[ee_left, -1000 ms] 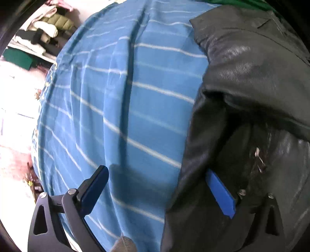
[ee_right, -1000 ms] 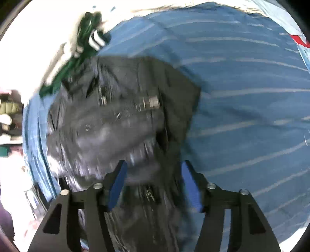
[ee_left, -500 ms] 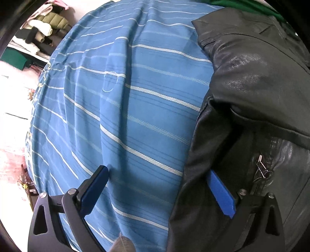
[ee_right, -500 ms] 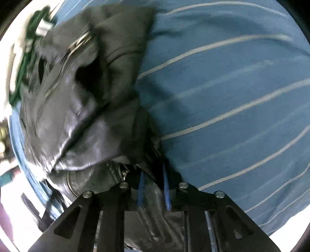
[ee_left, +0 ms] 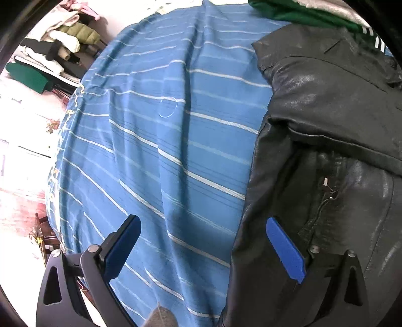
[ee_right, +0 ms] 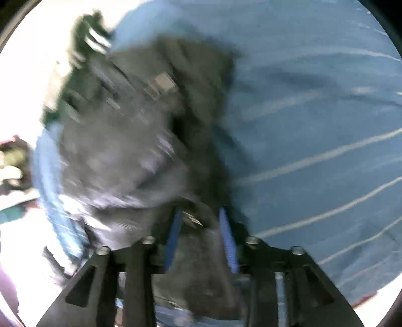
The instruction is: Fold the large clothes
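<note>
A black leather jacket (ee_left: 326,113) lies on a bed with a blue striped sheet (ee_left: 163,151). My left gripper (ee_left: 203,241) is open above the jacket's left edge; its right finger is over the leather, its left finger over the sheet. In the blurred right wrist view the jacket (ee_right: 140,140) fills the left and middle. My right gripper (ee_right: 199,231) has its jaws partly apart with a fold of the jacket between the blue pads.
A green garment with white stripes (ee_left: 301,12) lies beyond the jacket at the far edge of the bed. Piled clothes on shelves (ee_left: 57,50) stand to the left of the bed. The striped sheet (ee_right: 314,125) lies to the jacket's right.
The right gripper closed on the jacket's edge half a second ago, and its jaws now stand wider while it moves fast. The left gripper has drawn back slightly and stays open.
</note>
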